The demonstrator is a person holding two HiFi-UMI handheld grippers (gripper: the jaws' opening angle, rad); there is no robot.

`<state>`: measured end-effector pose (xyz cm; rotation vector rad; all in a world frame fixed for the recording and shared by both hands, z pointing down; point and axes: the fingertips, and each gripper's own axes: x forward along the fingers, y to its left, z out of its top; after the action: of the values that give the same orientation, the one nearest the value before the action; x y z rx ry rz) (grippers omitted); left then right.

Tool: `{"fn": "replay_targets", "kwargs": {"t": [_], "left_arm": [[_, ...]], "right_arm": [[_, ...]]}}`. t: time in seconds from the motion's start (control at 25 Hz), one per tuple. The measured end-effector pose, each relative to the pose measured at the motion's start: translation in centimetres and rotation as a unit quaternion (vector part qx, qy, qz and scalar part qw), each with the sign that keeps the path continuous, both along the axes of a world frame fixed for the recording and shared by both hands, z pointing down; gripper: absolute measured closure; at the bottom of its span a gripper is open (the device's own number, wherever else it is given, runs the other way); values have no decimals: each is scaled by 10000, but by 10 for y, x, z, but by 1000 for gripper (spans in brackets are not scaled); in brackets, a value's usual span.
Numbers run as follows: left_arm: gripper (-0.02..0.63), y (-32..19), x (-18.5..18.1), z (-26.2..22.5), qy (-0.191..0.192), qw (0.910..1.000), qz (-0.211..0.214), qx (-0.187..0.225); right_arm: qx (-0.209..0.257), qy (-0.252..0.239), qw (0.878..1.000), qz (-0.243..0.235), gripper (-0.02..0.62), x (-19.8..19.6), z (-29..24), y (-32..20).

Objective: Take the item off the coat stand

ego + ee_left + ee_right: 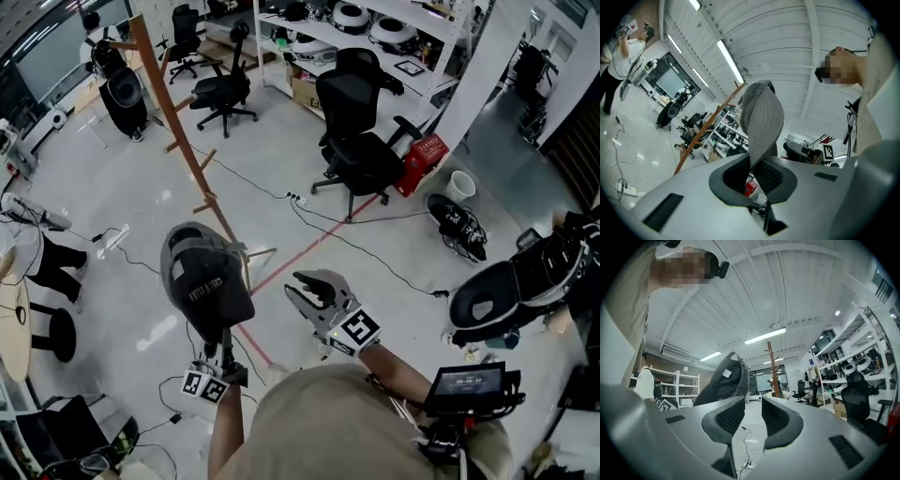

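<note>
A grey baseball cap (pixel 202 279) hangs free of the wooden coat stand (pixel 178 122), low and in front of the person. My left gripper (pixel 223 345) is shut on its brim from below. In the left gripper view the brim (pixel 761 123) rises from between the closed jaws, with the stand (pixel 707 127) behind it. My right gripper (pixel 312 286) is just right of the cap, open, with nothing between its fingers. In the right gripper view the cap (pixel 723 380) shows left of the open jaws, and the stand (pixel 774 370) is far beyond them.
Black office chairs (pixel 361 131) stand on the pale floor, with cables and a power strip (pixel 296 199) near the stand's foot. White shelves (pixel 375 37) line the back. A shoe rack (pixel 525 281) is at the right. A person (pixel 621 51) stands in the distance.
</note>
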<state>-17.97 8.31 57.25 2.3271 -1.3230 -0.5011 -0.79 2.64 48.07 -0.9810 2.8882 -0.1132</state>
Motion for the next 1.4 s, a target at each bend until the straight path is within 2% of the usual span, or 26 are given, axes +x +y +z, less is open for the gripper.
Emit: {"fn": "replay_targets", "kwargs": {"t": [0.16,0.32,0.56,0.76,0.96,1.16,1.4], "left_arm": [[572,1,-11,-3,-12,9999,74,78],[572,-8,26,-15,8,9995,277,152],[572,-24,58,-8,60,9986,519,73],[572,-12,61,-8,85,9982,599,14],[572,-9,63,9,134,9981,586,-92],[572,-7,72,15,117,9991,214,-352],[572,-6,73,32,235,9981,-141,-554]], "right_arm": [[-18,85,9999,142,497,-12,-1,3],[-24,17,9999,163,497,15,-15,-7],[4,38,9995,319,497,40,-10,-17],[101,230,9991,354,497,40,-11,1],[190,197,9991,326,498,41,4,3],[-66,350,9993,82,497,59,13,0],[-226,311,9990,-238,497,58,39,-9]]}}
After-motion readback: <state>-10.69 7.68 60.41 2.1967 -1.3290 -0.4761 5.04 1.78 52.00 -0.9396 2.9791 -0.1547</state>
